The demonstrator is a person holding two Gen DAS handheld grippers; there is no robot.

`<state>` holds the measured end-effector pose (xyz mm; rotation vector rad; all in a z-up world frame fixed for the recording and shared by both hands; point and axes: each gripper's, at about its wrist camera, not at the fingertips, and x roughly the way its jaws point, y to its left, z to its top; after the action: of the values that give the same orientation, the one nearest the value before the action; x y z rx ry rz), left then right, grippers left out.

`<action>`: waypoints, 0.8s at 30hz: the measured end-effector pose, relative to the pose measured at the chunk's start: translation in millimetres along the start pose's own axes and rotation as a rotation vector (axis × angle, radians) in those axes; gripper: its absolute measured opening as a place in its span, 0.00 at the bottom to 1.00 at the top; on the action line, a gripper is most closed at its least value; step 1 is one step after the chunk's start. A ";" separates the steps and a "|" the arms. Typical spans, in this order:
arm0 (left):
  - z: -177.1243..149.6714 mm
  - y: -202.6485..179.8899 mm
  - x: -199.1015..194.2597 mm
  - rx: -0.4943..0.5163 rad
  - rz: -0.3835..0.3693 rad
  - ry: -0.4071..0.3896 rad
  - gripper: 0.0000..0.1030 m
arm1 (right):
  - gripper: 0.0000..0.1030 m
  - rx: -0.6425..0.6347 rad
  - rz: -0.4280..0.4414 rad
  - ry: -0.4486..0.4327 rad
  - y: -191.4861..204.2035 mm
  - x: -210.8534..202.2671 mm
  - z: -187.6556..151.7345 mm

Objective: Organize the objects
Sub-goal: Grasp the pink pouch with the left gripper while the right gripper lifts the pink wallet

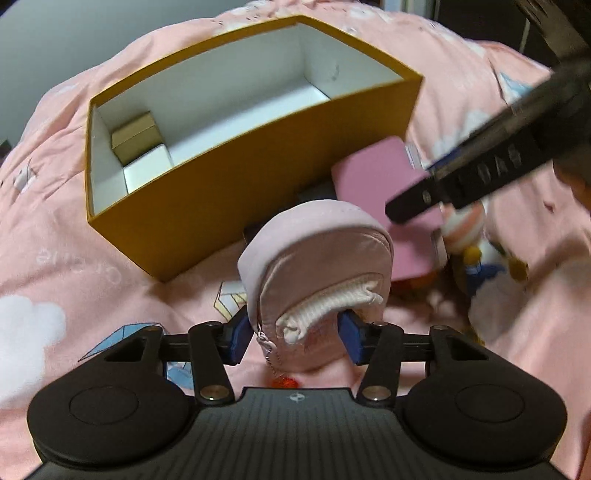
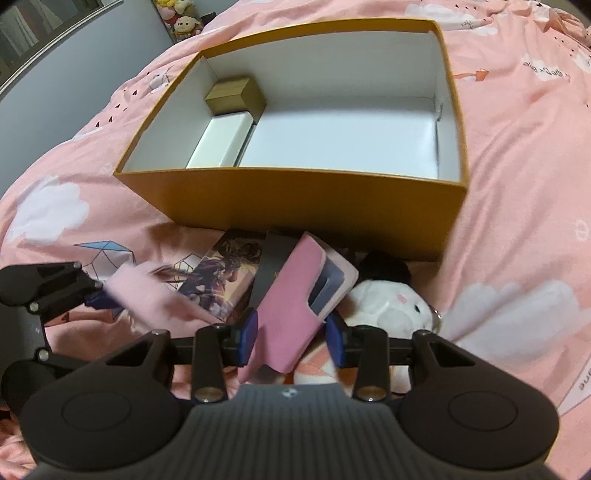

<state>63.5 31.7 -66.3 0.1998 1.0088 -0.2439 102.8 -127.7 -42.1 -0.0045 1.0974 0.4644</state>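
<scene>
An open orange box (image 1: 280, 177) with a white inside lies on the pink bed cover; it also shows in the right wrist view (image 2: 295, 206). Inside at its left end are a small gold box (image 2: 236, 94) and a white box (image 2: 221, 142). My left gripper (image 1: 293, 338) is shut on a small pink zip pouch (image 1: 317, 266), held just in front of the orange box. My right gripper (image 2: 291, 332) is shut on a pink sleeve with a card in it (image 2: 295, 291), in front of the box.
In front of the box lie a picture card box (image 2: 225, 277), a dark flat item (image 2: 273, 258) and a white plush rabbit (image 2: 391, 306). A striped toy figure (image 1: 465, 229) lies at the right. Plush toys (image 2: 181, 16) sit far back.
</scene>
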 end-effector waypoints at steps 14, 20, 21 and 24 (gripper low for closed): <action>1.9 14.9 -4.7 -0.186 -0.046 -0.004 0.26 | 0.24 -0.006 0.001 -0.022 3.9 -4.8 -3.3; 1.0 20.4 -33.9 -0.276 -0.064 -0.069 0.22 | 0.22 -0.074 0.008 -0.063 13.3 -24.7 1.2; 1.3 23.0 -40.6 -0.303 -0.072 -0.087 0.22 | 0.22 -0.087 0.002 -0.072 15.1 -28.5 2.1; 4.9 31.4 -58.6 -0.384 -0.103 -0.141 0.22 | 0.22 -0.109 -0.008 -0.104 17.3 -42.0 5.5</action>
<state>46.8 66.7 -12.1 -0.2168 0.9074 -0.1515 85.7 -125.9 0.2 -0.0800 0.9691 0.5119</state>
